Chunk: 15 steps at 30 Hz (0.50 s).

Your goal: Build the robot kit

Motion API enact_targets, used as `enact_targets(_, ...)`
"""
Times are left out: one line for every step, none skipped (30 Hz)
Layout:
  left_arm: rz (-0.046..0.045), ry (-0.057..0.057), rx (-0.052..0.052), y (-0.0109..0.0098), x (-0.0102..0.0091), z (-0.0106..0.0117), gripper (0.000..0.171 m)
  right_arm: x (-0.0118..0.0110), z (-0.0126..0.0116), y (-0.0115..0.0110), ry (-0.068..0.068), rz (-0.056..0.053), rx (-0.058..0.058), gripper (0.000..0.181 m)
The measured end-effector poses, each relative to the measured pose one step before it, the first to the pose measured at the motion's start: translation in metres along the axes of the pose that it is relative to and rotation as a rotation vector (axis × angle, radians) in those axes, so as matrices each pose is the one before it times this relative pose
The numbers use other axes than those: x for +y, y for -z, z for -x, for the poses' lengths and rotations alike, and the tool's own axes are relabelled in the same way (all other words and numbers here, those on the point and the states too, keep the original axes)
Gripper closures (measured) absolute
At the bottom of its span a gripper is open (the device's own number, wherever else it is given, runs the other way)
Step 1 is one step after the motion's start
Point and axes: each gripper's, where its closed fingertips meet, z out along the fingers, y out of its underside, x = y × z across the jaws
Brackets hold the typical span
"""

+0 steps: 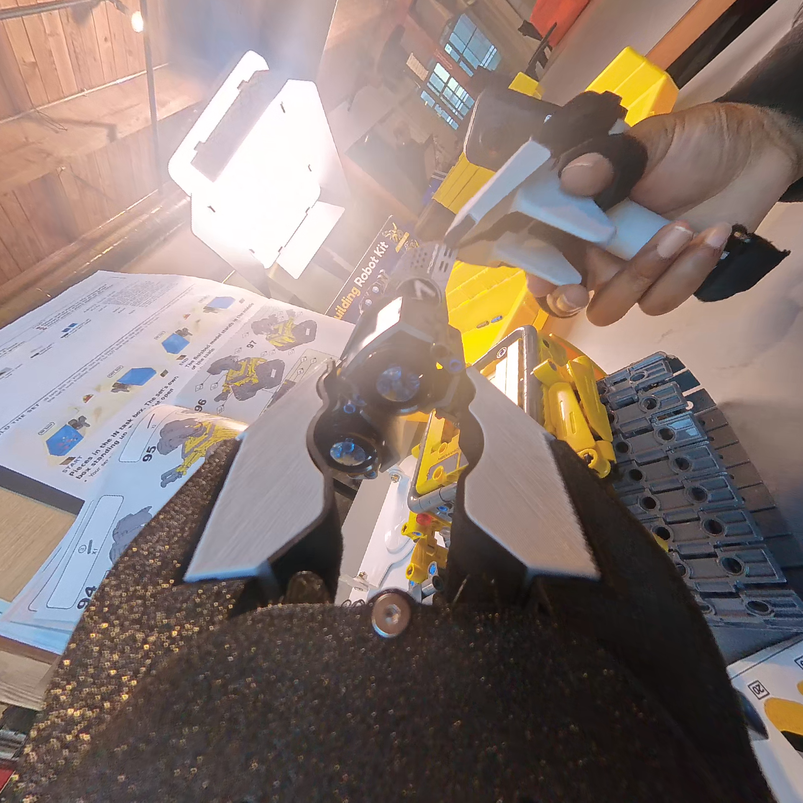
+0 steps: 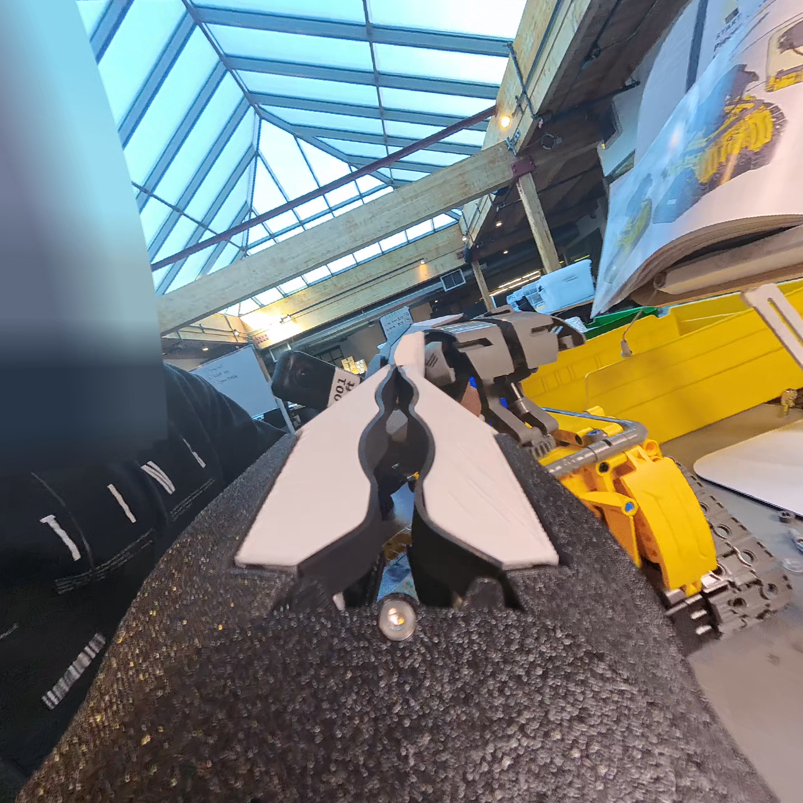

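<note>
A tracked robot model with a yellow body (image 1: 573, 404) and grey treads (image 1: 695, 478) stands on the table. My left gripper (image 1: 395, 378) is shut on its black head (image 1: 391, 391), which has two blue lens eyes; the jaws stand either side of it. My right gripper (image 1: 452, 237), held by a hand, has its tips against the grey perforated rear of the head (image 1: 428, 256). In the right wrist view the right gripper (image 2: 397, 369) has its fingers pressed together beside the grey head (image 2: 499, 343), above the yellow body (image 2: 643, 499).
An open instruction booklet (image 1: 130, 347) lies to the left, also in the right wrist view (image 2: 717, 152). A bright light panel (image 1: 260, 174) glares behind. Yellow bins (image 1: 491, 295) and a kit box (image 1: 369, 269) stand behind the model. A person's black sleeve (image 2: 130, 499) is close at left. Tip to tip, the grippers are about 5 centimeters apart.
</note>
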Motion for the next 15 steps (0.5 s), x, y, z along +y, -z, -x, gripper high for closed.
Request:
enact_targets(0.00038,-0.0009,-0.0003,0.00001,-0.00006,-0.0001,0.118,0.00185,0.0052,-0.00094,0.0002,0.0127,-0.0305,0.181)
enact_targets(0.00067,-0.0001,-0.0006,-0.00004,0.00014,0.00012,0.118,0.00169,0.00609,-0.00114,0.0046,0.009,-0.0364,0.181)
enact_targets(-0.00066,0.0015,0.0004,0.00017,0.00011,0.00013,0.118,0.00068,0.00426,-0.00087,-0.0049,0.0041,-0.0263,0.181)
enact_targets(0.00026,0.0005,0.0,0.00013,0.00016,0.00007,0.118,-0.00061,0.00057,-0.0005,0.0013,-0.0036,-0.0023,0.181)
enact_targets(0.00016,-0.0008,-0.0002,0.00005,-0.00003,-0.00007,0.118,-0.00034,-0.00149,0.00002,0.0039,-0.0002,0.0075,0.181)
enact_targets(0.0001,-0.0006,-0.0003,-0.0001,-0.00012,-0.00002,0.118,-0.00014,-0.00297,0.00058,0.0017,0.0013,0.0144,0.181)
enact_targets(-0.00016,0.0002,-0.0002,-0.00014,0.00002,-0.00008,0.118,-0.00104,-0.0043,0.00113,0.0028,-0.0053,0.0202,0.181)
enact_targets(-0.00024,0.0006,-0.0001,-0.00011,-0.00005,0.00008,0.118,-0.00057,-0.00404,0.00102,-0.0003,-0.0016,0.0179,0.181)
enact_targets(-0.00004,0.0002,0.0001,0.0,-0.00001,-0.00003,0.118,-0.00055,-0.00325,0.00094,0.0025,-0.0014,0.0142,0.181)
enact_targets(0.00029,-0.0002,0.0,0.00002,0.00004,0.00001,0.118,-0.00044,-0.00236,0.00073,0.004,-0.0007,0.0115,0.181)
enact_targets(0.00016,-0.0004,-0.0001,-0.00004,-0.00004,-0.00001,0.118,-0.00026,-0.00125,0.00034,0.0034,0.0003,0.0067,0.181)
enact_targets(-0.00012,-0.0002,-0.0003,-0.00006,-0.00002,-0.00008,0.118,0.0003,-0.00103,0.00005,0.0032,0.0026,0.0074,0.181)
enact_targets(-0.00018,0.0001,-0.0001,-0.0001,0.00002,0.00004,0.118,0.00106,-0.001,-0.00016,0.0036,0.0066,0.0066,0.181)
enact_targets(0.00002,0.0001,0.0002,0.00006,0.00007,0.00002,0.118,0.00126,-0.0006,-0.00017,0.002,0.0067,0.0037,0.181)
enact_targets(0.00021,0.0,0.0002,0.00001,-0.00003,0.00005,0.118,0.00039,-0.00037,-0.00021,0.0001,0.001,0.0026,0.181)
